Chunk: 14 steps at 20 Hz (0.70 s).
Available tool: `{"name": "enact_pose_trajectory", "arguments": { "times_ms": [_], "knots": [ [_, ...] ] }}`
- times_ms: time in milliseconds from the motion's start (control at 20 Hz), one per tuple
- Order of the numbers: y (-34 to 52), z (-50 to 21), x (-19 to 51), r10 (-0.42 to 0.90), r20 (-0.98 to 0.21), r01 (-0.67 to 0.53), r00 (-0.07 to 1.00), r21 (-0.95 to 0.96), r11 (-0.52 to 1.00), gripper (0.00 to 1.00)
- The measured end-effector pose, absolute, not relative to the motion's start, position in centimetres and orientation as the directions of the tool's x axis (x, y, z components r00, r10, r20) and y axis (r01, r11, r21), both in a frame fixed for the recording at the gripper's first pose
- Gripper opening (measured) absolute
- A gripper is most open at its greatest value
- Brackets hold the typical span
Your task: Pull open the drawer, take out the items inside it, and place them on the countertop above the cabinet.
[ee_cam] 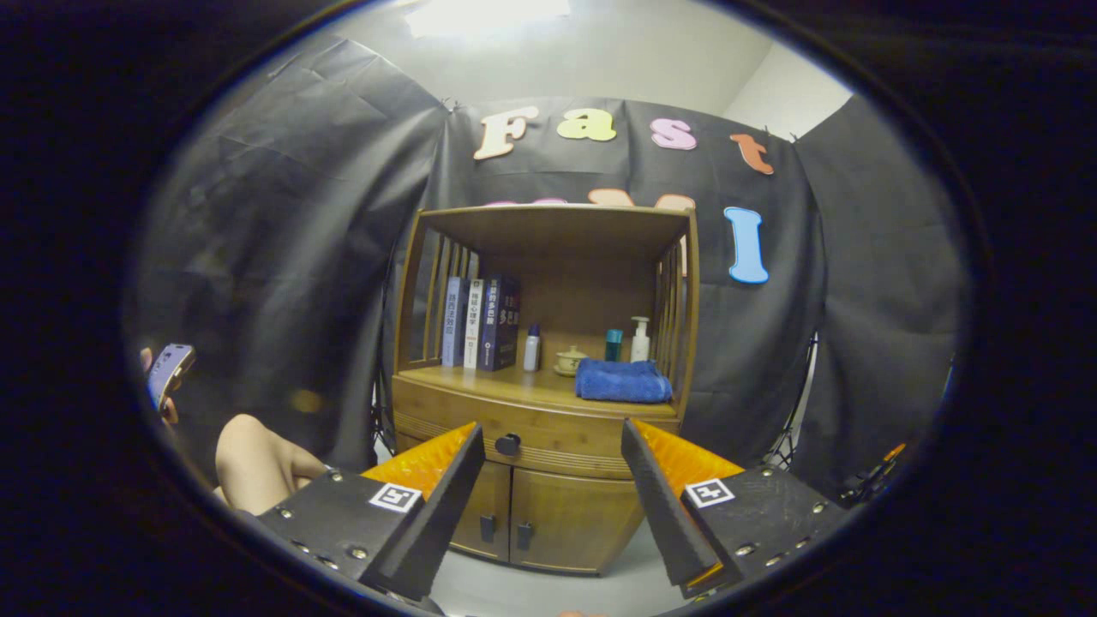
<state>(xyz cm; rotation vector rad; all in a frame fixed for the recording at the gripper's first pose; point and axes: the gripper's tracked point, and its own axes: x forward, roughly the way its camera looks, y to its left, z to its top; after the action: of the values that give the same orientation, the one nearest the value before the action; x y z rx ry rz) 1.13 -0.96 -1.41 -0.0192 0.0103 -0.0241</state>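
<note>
Gripper view, as you hold it:

- Gripper point(553, 437): your two fingers stand wide apart, nothing between them but air; they hang short of the cabinet and touch nothing.
- Cabinet point(548, 506): wooden, straight ahead beyond the fingers, two lower doors shut.
- Drawer point(446, 410): closed, just under the countertop; its dark knob point(507, 444) sits in the gap between your fingers, nearer the left one.
- Countertop point(523, 384): carries three upright books point(482, 322) at the left, a small white bottle point(532, 348), a small lidded pot point(569, 360), a teal bottle point(614, 344), a pump bottle point(640, 339) and a folded blue towel point(622, 381) at the right front.
- A person's knee point(257, 463) and a hand holding a phone point(169, 370) show off to the left of the cabinet.
</note>
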Motion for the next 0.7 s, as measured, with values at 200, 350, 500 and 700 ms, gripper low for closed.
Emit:
{"name": "enact_pose_trajectory", "arguments": {
  "times_ms": [200, 350, 500, 700],
  "knots": [
    [-0.7, -2.3, 3.0, -0.032, -0.02, 0.032, 0.999, -0.034, 0.999, 0.96],
    [-0.2, -3.2, 5.3, -0.036, -0.028, 0.034, 0.999, -0.04, 0.999, 0.96],
    [0.8, -3.7, 8.3, -0.027, -0.023, 0.026, 0.999, -0.045, 0.999, 0.96],
    [2.5, -4.4, 12.6, -0.012, -0.007, 0.012, 1.0, -0.069, 0.998, 0.96]
  ]
}}
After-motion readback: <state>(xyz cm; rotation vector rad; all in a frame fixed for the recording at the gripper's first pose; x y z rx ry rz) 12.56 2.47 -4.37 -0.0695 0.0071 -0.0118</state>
